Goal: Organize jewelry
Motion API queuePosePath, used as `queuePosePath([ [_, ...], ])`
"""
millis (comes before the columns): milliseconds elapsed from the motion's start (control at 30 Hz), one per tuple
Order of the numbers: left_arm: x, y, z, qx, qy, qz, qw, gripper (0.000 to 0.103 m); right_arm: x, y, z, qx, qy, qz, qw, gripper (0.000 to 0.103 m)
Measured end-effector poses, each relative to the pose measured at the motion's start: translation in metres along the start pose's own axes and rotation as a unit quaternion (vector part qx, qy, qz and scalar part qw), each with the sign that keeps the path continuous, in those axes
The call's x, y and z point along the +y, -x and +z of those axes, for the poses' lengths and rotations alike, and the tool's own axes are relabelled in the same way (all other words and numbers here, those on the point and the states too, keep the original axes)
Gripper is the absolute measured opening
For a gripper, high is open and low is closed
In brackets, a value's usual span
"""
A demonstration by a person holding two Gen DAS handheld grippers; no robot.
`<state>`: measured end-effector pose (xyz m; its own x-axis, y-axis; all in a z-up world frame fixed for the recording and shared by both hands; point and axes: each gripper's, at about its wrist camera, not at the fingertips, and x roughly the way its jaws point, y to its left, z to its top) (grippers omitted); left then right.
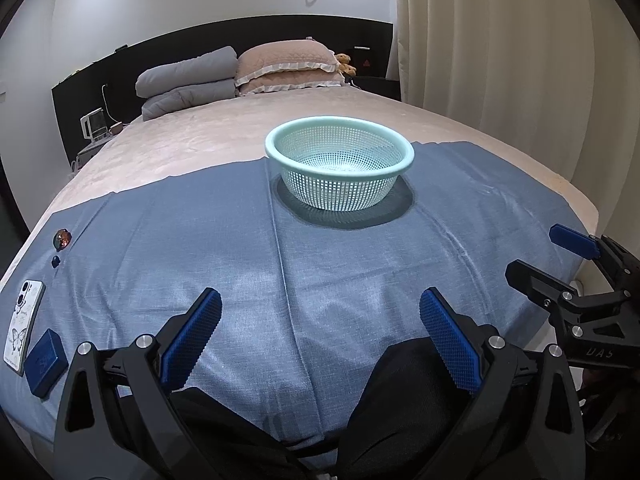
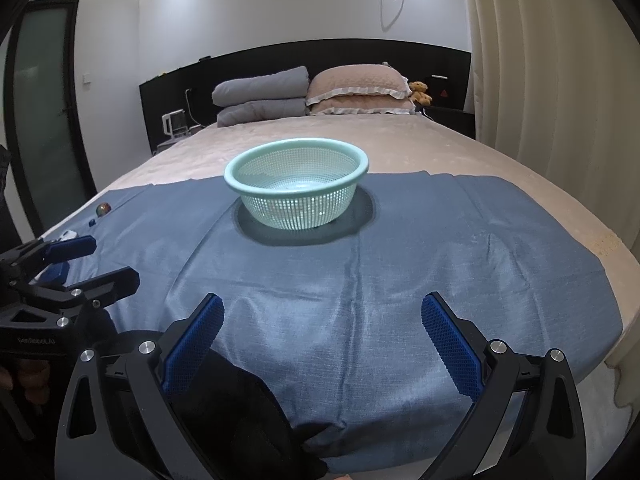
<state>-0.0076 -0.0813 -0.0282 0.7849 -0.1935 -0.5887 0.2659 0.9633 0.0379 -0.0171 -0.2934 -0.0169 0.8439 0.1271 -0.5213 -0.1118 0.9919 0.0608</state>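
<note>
both the left hand-held gripper [image 1: 320,336] and right hand-held gripper [image 2: 322,342] hover spread apart, empty; the small jewelry pieces [image 1: 63,239] could slip from wide pads before reaching the basket [image 1: 339,168].

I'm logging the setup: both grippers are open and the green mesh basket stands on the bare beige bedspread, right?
Not quite. The green mesh basket stands on the blue cloth, as the left wrist view shows. The left gripper and right gripper are indeed open.
</note>
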Motion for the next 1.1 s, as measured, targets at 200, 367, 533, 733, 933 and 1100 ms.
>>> queuePosePath([
  [200,-0.0028,-0.0003,0.0003,0.000,-0.002,-0.002,1.0000,0.097,0.0009,-0.0007,-0.0007,0.003,0.001,0.004,1.000,0.095],
  [367,-0.0031,-0.0001,0.0007,0.001,-0.002,-0.003,1.0000,0.097,0.0024,0.0003,-0.0013,0.002,0.005,0.003,1.000,0.095],
  [533,-0.0033,-0.0004,0.0007,0.002,-0.004,-0.005,1.0000,0.097,0.0032,-0.0001,-0.0008,0.003,0.006,0.004,1.000,0.095],
  [733,-0.0039,0.0013,0.0008,-0.006,-0.005,-0.002,1.0000,0.097,0.0028,-0.0020,-0.0012,0.005,0.008,0.001,1.000,0.095],
  [933,-0.0065,0.0020,0.0001,-0.010,-0.013,-0.002,0.9999,0.097,0.0024,-0.0025,-0.0008,0.006,0.009,0.000,1.000,0.095],
  [1100,-0.0072,0.0011,0.0004,-0.009,-0.012,-0.002,0.9999,0.097,-0.0004,-0.0028,-0.0008,0.006,0.009,0.000,1.000,0.095],
])
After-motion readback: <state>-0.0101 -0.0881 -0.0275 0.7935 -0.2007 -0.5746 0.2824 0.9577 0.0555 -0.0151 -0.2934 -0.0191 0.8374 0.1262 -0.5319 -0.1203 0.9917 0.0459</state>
